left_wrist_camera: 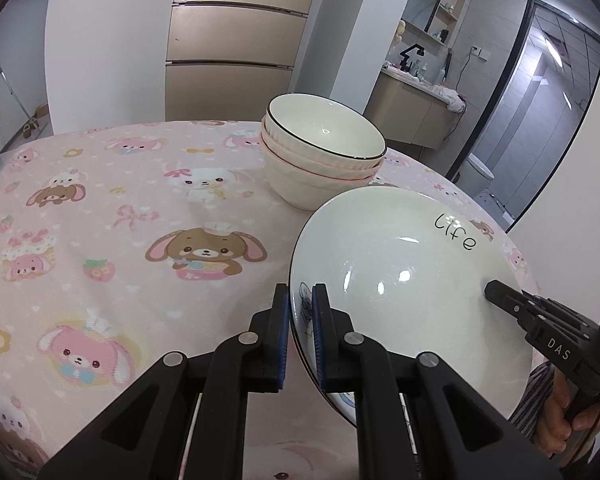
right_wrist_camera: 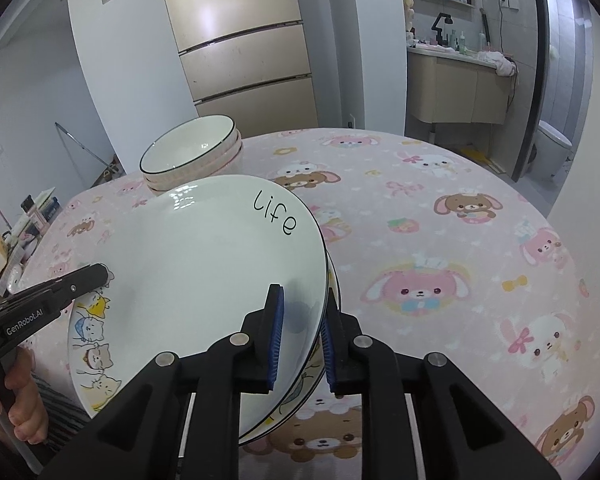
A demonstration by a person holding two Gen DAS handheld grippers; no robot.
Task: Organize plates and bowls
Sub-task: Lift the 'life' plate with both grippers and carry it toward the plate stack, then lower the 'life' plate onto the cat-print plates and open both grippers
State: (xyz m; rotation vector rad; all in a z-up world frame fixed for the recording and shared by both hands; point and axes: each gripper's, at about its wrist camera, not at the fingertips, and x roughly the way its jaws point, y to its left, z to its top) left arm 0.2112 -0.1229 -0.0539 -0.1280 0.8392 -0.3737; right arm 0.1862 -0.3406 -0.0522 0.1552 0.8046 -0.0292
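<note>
Jaws of the left gripper (left_wrist_camera: 301, 334) pinch the plate (left_wrist_camera: 404, 280) rim at its 7 o'clock edge; the right gripper (left_wrist_camera: 496, 290), marked "DAS", touches at 4 o'clock. Stacked bowls (left_wrist_camera: 324, 152) sit at 12 o'clock on the table (left_wrist_camera: 100, 208).

Right view: right gripper (right_wrist_camera: 300, 340) straddles the 5 o'clock rim, jaws narrow, pads apparently loose. "Life" plate (right_wrist_camera: 204, 256) tops another plate (right_wrist_camera: 332, 280). "GenRobot.AI" marks the left gripper (right_wrist_camera: 104, 274).

The top plate (right_wrist_camera: 204, 256) carries the handwritten-style word "life". The left gripper (right_wrist_camera: 100, 276) is marked "GenRobot.AI" on its side; the right gripper (left_wrist_camera: 496, 292) shows "DAS".
</note>
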